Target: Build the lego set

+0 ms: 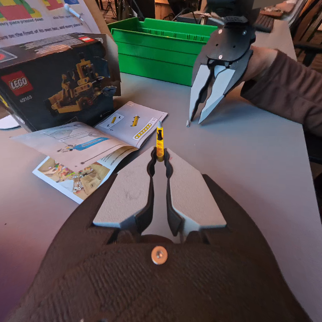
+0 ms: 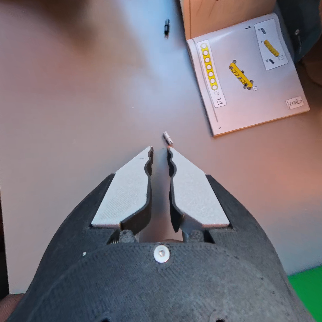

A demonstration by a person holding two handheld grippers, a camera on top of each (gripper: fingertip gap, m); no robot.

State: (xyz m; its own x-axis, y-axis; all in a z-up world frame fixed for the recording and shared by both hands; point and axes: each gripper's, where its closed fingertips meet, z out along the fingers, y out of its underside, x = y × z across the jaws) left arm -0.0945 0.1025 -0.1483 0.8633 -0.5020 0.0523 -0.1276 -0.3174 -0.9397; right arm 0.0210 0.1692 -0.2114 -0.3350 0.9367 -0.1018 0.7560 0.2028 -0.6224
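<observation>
My left gripper [image 1: 159, 151] is shut on a yellow beam with holes [image 1: 160, 142], held edge-on and pointing away. The beam carries a black pin [image 1: 159, 135] in one hole and a grey pin [image 1: 159, 123] at its far end. My right gripper [image 2: 160, 149] is open and empty, tips pointing down at the grey table. A loose small grey pin [image 2: 167, 138] lies just beyond its right fingertip. The right gripper also shows in the left wrist view [image 1: 195, 120], with that pin [image 1: 187, 123] beside its tips. A loose black pin [image 2: 166, 27] lies farther off.
The open instruction booklet [image 1: 97, 144] lies left of the beam; its page shows in the right wrist view [image 2: 247, 78]. The black set box [image 1: 57, 81] stands at the left, a green bin [image 1: 156, 50] behind. A person's sleeve [image 1: 287, 97] reaches in from the right. My hands' fingertips stand some 15 centimeters from each other.
</observation>
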